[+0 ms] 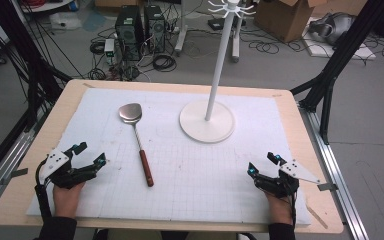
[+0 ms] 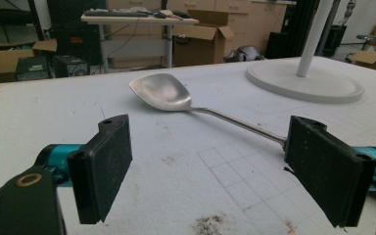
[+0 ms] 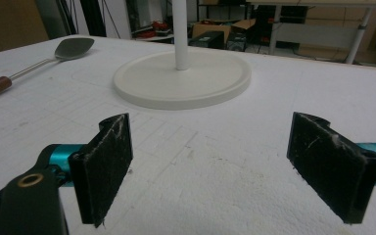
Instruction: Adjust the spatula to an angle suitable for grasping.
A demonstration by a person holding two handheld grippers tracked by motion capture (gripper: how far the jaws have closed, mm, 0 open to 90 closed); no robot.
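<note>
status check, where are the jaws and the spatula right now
Left gripper and right gripper open, empty, low over the mat's near corners. Spatula flat on the white mat, untouched, nearer the left gripper. White stand behind, apart from the spatula; nothing in the way.

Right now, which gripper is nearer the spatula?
The left gripper: the spatula lies just to its right, wooden handle toward it. The right gripper sits across the mat, both open.

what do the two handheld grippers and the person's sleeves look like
Both the left gripper and right gripper are black, with teal collars behind flat, scuffed black rectangular pads. Each carries a pale grey three-cornered plate and trails a black cable. The sleeves are dark.
</note>
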